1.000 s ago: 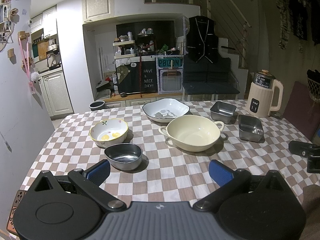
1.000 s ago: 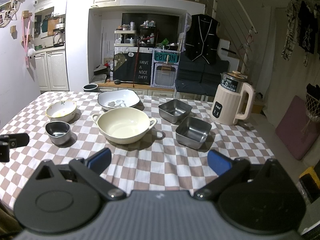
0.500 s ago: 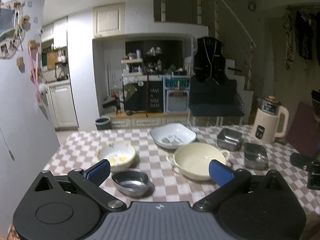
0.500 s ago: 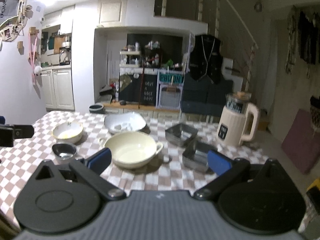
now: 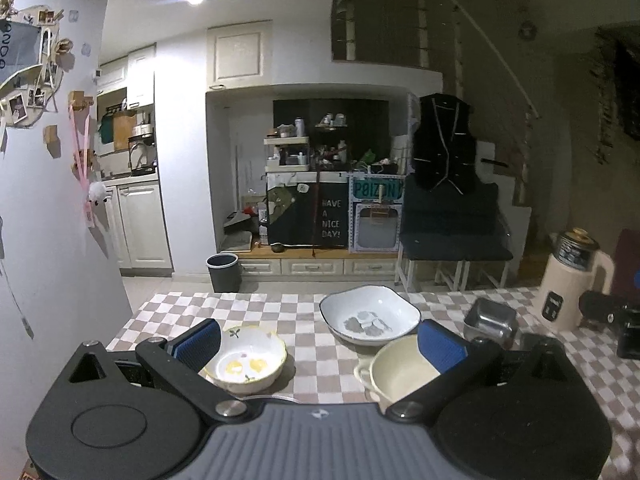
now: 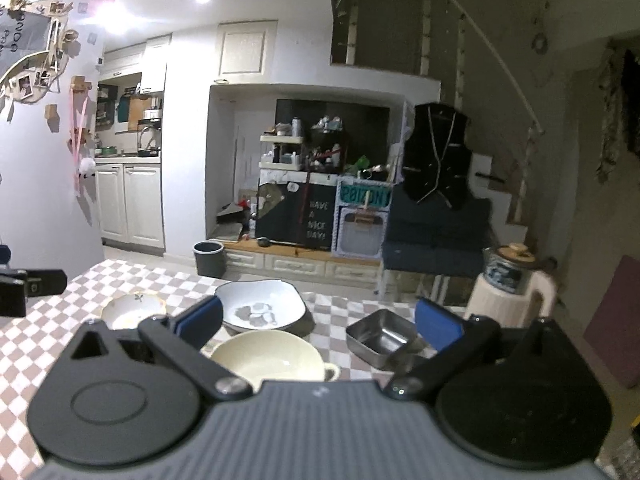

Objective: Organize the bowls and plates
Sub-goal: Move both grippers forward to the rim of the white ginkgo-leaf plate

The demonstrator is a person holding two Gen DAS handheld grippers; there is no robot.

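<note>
Left wrist view. The left tool (image 5: 318,340) was spread wide and gripped nothing. Compared with a second before, the view had tilted upward, so the room filled most of the frame and the checked surface (image 5: 312,368) sat low. Just past the left fingertip lay the flowered bowl (image 5: 245,360); beyond the right fingertip, partly hidden by it, lay the cream two-handled bowl (image 5: 394,372). Farther ahead, between the fingers, stood the white square bowl (image 5: 370,314). To the right were a steel container (image 5: 490,322) and, beyond it, a cream kettle (image 5: 572,280). The small steel bowl seen earlier had dropped out of sight beneath the tool body.

Right wrist view. The right tool (image 6: 318,330) was likewise spread and empty, and had tilted upward in the same way. The cream two-handled bowl (image 6: 266,360) lay closest, between the fingers; the white square bowl (image 6: 260,308) was behind it. A steel container (image 6: 380,338) sat just inside the right fingertip, the flowered bowl (image 6: 132,310) outside the left one. The kettle (image 6: 512,294) stood far right.

Interpretation. Nothing had been stacked; every dish rested apart on the surface. The lift probably meant repositioning before a first grasp.
</note>
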